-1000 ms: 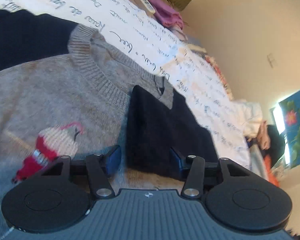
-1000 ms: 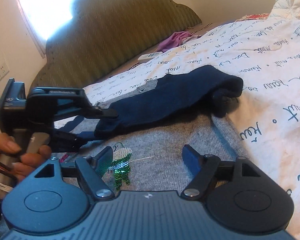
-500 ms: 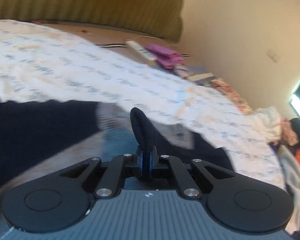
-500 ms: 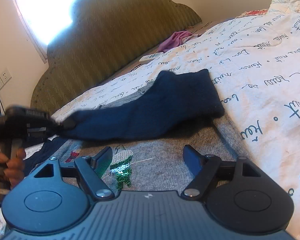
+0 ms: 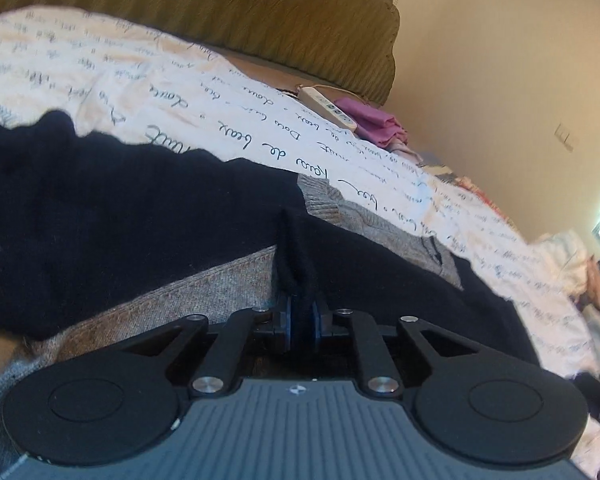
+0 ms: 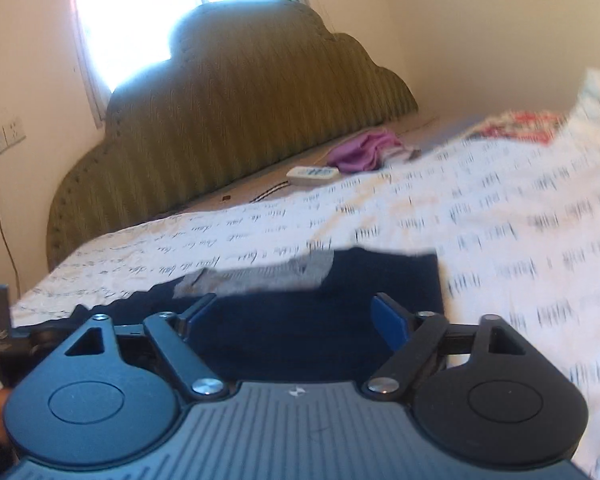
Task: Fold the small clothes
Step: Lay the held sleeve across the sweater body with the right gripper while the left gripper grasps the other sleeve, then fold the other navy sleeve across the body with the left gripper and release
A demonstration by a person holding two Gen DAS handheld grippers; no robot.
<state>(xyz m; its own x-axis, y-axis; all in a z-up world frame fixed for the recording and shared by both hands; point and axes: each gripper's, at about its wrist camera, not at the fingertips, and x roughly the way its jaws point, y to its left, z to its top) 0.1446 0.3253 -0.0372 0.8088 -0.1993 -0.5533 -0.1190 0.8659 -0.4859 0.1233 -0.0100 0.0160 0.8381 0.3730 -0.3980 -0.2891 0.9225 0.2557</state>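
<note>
Left gripper [image 5: 301, 322]: jaws pinched together on a fold of navy sleeve [image 5: 296, 256], raised just above grey knit sweater [image 5: 204, 292]. Right gripper [image 6: 300, 318]: jaws spread wide, holding nothing, low over navy fabric [image 6: 300, 340]. Sweater flat on script-printed white bedspread [image 5: 204, 92], neckline toward olive headboard [image 6: 228, 120]. Further up the bed: white remote [image 6: 312, 174] beside crumpled purple cloth [image 6: 360, 150]. Right view motion-blurred.

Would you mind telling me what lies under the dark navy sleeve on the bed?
Under the navy sleeve lies the grey sweater; its ribbed collar peeks out. The sleeve hides most of its front, so nothing more shows there.
</note>
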